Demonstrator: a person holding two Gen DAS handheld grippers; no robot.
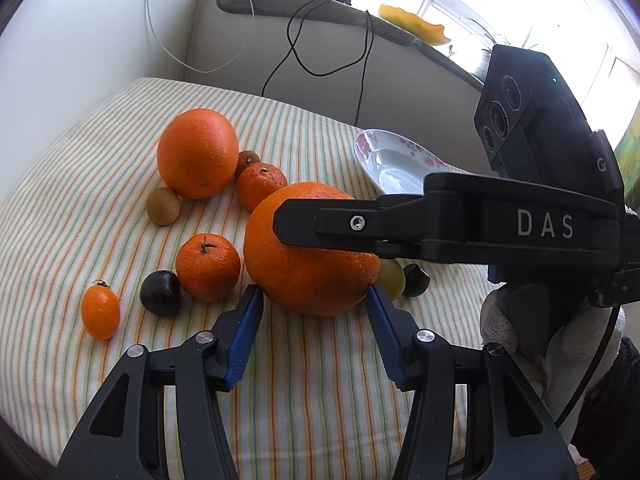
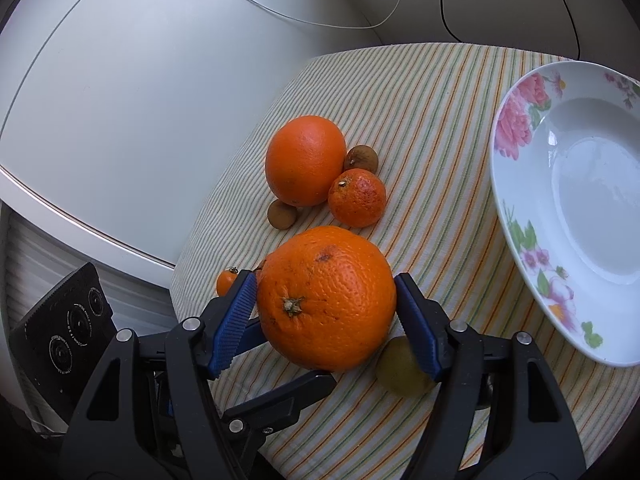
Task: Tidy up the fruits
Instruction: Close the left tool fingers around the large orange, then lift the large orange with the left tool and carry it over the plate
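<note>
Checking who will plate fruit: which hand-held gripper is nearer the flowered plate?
Right. The right hand-held gripper straddles the big orange beside the flowered plate; the left hand-held gripper sits behind that orange, farther off.

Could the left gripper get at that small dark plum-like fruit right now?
Probably yes. The left gripper has open jaws either side of the big orange without pressing it. The dark fruit lies close to its left on the striped cloth, nothing above it, though a mandarin touches it.
</note>
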